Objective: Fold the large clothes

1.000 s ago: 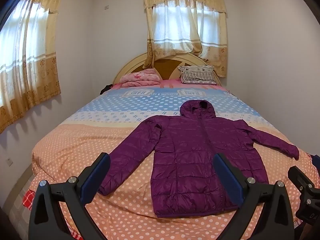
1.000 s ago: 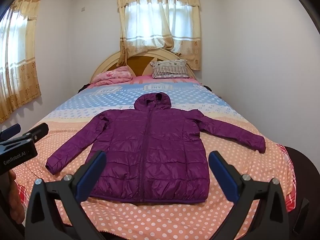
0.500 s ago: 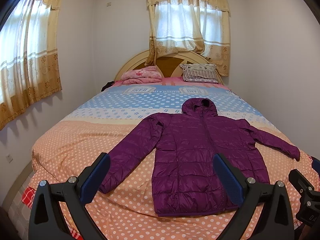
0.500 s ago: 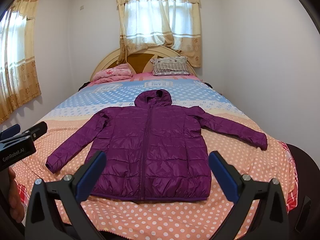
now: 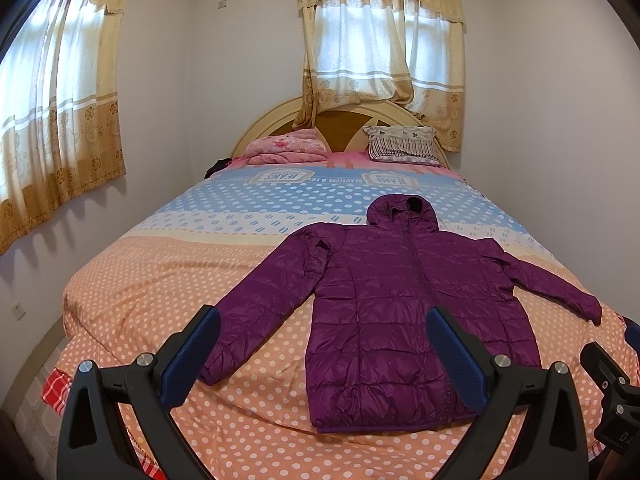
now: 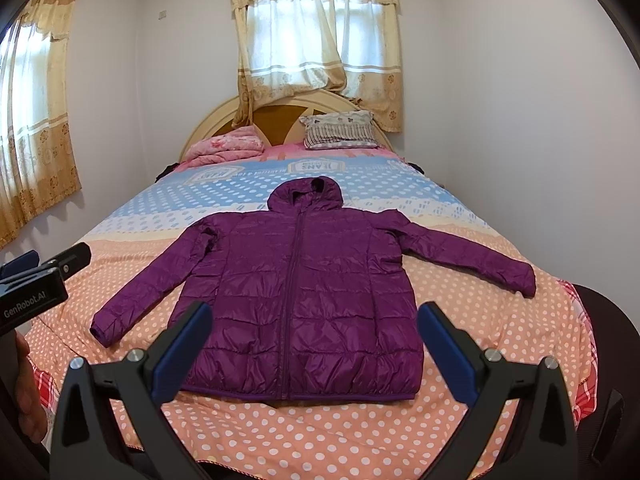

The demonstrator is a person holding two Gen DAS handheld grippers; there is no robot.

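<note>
**Jacket laid out, no fold made yet**

While we hold both tools above the near edge of the bed, nothing of the folding itself is done. Our left gripper has its jaws spread wide and holds nothing; our right gripper is spread the same way, also bare. Neither touches cloth.

We see the purple puffer jacket lying flat, front up and zipped, on the orange dotted half of the bedspread. Its hem is nearest us, and its hood points away toward the headboard, so its long axis runs along the bed. Both sleeves slant outward and back toward us. We judge that the sleeves, then the body, remain to be folded.
</note>
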